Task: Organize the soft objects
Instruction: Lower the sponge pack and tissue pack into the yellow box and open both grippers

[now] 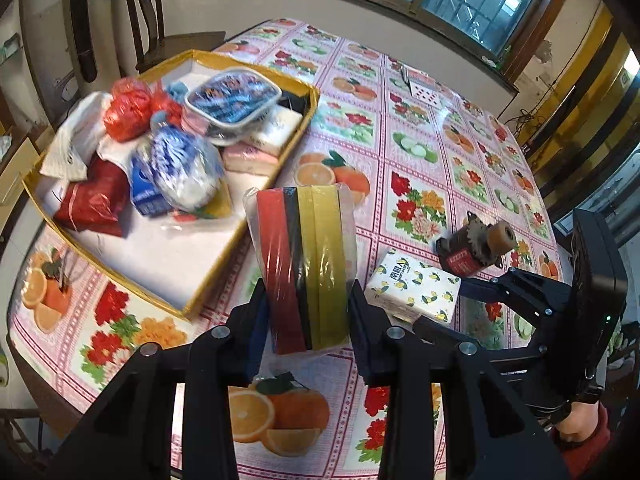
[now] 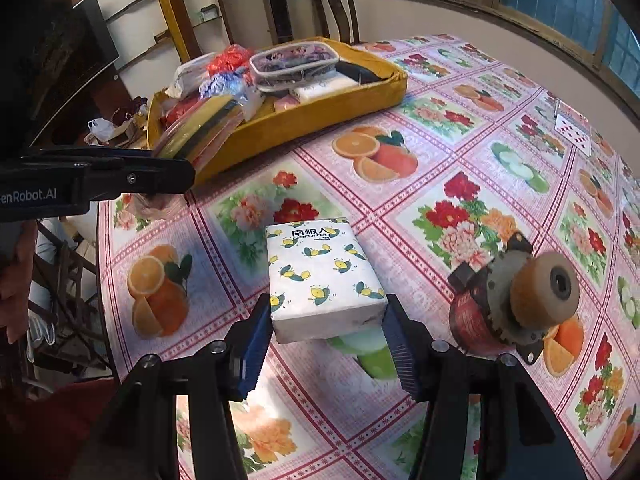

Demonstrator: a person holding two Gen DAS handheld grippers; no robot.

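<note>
My left gripper [image 1: 308,320] is shut on a plastic-wrapped pack of red, black and yellow cloths [image 1: 306,264], held upright above the table just right of the yellow tray [image 1: 224,256]. The right wrist view shows this pack [image 2: 204,128] tilted at the tray's near corner. The tray [image 2: 320,112] holds several soft things: red bags, blue-and-white packets, a clear zip pouch, tissue packs. My right gripper [image 2: 328,340] is shut on the near end of a white tissue pack with lemon print [image 2: 320,272], one finger on each side. That tissue pack [image 1: 414,288] lies low over the tablecloth.
A small motor with a gear and a brown roller [image 2: 516,300] stands right of the tissue pack. Playing cards [image 2: 572,128] lie far right on the fruit-and-flower tablecloth. A wooden chair [image 1: 148,20] stands behind the tray. A hand [image 1: 580,424] holds the right gripper.
</note>
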